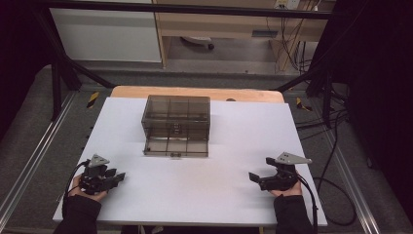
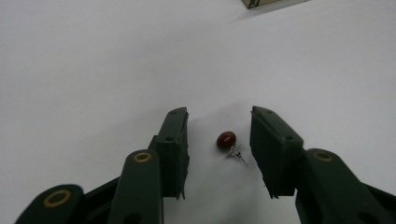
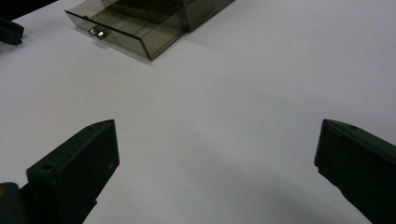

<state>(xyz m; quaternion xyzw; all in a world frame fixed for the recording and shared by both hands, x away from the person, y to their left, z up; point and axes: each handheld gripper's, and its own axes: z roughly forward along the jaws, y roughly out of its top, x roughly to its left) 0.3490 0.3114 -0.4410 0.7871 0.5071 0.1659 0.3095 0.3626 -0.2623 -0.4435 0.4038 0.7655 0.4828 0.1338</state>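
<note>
Red bead (image 2: 226, 140) with its tiny pin lies on the white table (image 2: 93, 70) between the pads of my left gripper (image 2: 219, 135), jaws apart and not touching it, lined up for a pinch. My right gripper (image 3: 217, 154) waits wide open, facing the open drawer (image 3: 126, 32) of the smoky box.

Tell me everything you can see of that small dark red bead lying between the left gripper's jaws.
The small dark red bead is rounded, slightly oval and glossy, with a faint highlight on top. A tiny clear or silvery piece, perhaps a pin or clasp, sticks out at its lower right; what it is cannot be told. The bead lies on the white table surface, casting a soft shadow. It sits between the black jaws of the left gripper, which stand either side of it, apart from it, nearer the right-hand jaw.
</note>
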